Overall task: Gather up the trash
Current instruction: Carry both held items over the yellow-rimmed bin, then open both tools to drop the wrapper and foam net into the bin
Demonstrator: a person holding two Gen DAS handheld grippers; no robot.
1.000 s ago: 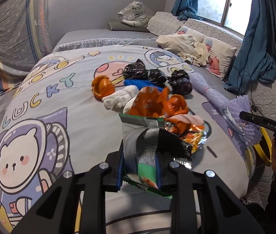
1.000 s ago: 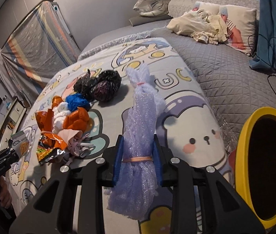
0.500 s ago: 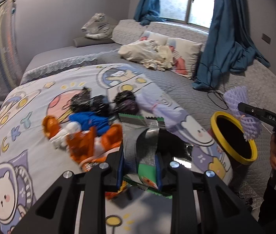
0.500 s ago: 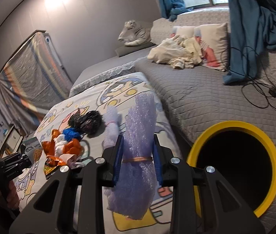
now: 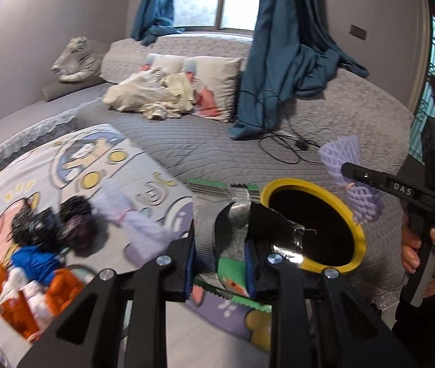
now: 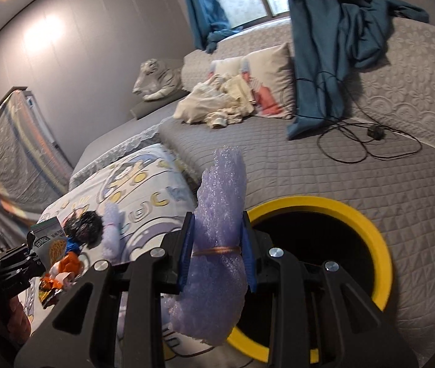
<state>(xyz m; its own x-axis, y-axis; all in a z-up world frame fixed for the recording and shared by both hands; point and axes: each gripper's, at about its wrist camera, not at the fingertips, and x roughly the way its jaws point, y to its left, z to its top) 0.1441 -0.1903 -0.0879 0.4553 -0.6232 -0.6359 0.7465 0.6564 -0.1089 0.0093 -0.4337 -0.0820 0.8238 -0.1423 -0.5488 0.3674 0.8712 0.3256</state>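
My left gripper (image 5: 219, 263) is shut on a silver snack bag with green edges (image 5: 217, 214) and holds it beside the yellow-rimmed bin (image 5: 281, 184); the bag also shows in the right wrist view (image 6: 48, 242). My right gripper (image 6: 216, 254) is shut on a purple foam net bundle (image 6: 220, 214) tied with a rubber band, held at the left rim of the bin (image 6: 383, 245). That bundle shows in the left wrist view (image 5: 344, 165) above the bin's right side. More trash lies on the cartoon blanket (image 5: 94, 159): black bags (image 5: 73, 224), a blue bag (image 5: 33, 260), orange wrappers (image 5: 60, 288) and another purple net (image 5: 137, 224).
A grey quilted bed (image 5: 205, 144) holds pillows and crumpled cream cloth (image 5: 153, 95). A blue curtain (image 5: 281, 46) hangs down onto it, with a black cable (image 5: 281, 144) beside it. A tiger plush (image 5: 73, 58) lies at the back.
Both grippers swung right, away from the trash pile toward the yellow bin. The bin now sits right behind both held items. Both grips are unchanged.
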